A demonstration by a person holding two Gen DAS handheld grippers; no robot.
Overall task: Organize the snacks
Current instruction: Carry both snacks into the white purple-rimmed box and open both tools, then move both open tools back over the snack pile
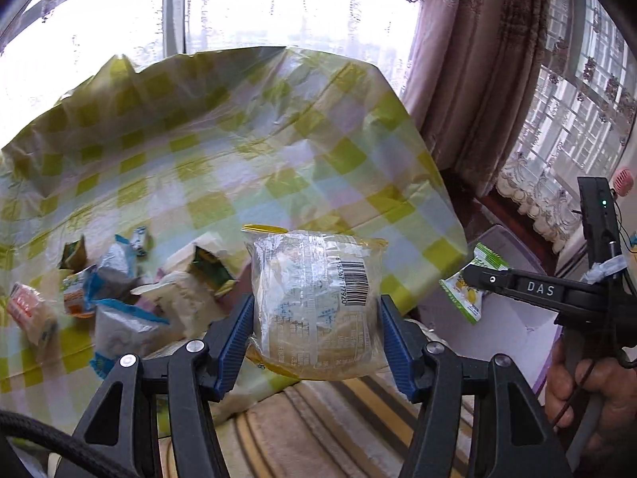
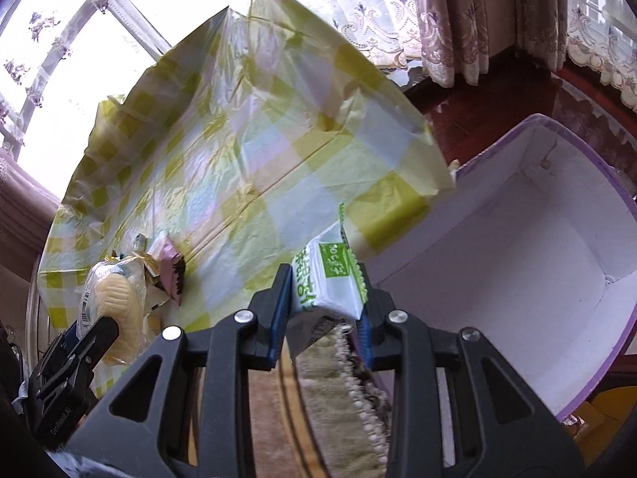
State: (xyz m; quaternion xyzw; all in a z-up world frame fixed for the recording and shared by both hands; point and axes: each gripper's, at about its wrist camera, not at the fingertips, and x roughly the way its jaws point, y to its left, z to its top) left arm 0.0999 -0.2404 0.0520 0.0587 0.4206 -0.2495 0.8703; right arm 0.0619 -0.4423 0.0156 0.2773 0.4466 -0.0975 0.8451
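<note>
a: both hands loaded. the left gripper clamps a clear-wrapped pastry packet, the right gripper pinches a green-and-white snack sachet.

b: and the white box with the purple rim?

a: down to the right, off the table's corner. the right hand is nearer; the sachet's long axis runs up along the fingers.

b: surface?

a: a checked tablecloth, leftover snacks at the near-left, lace-curtained windows behind.

left gripper: black linkage arms, silver round screws, blue ribbed pads, braided black cable. right gripper: same build, white "das" lettering, green indicator light.
</note>
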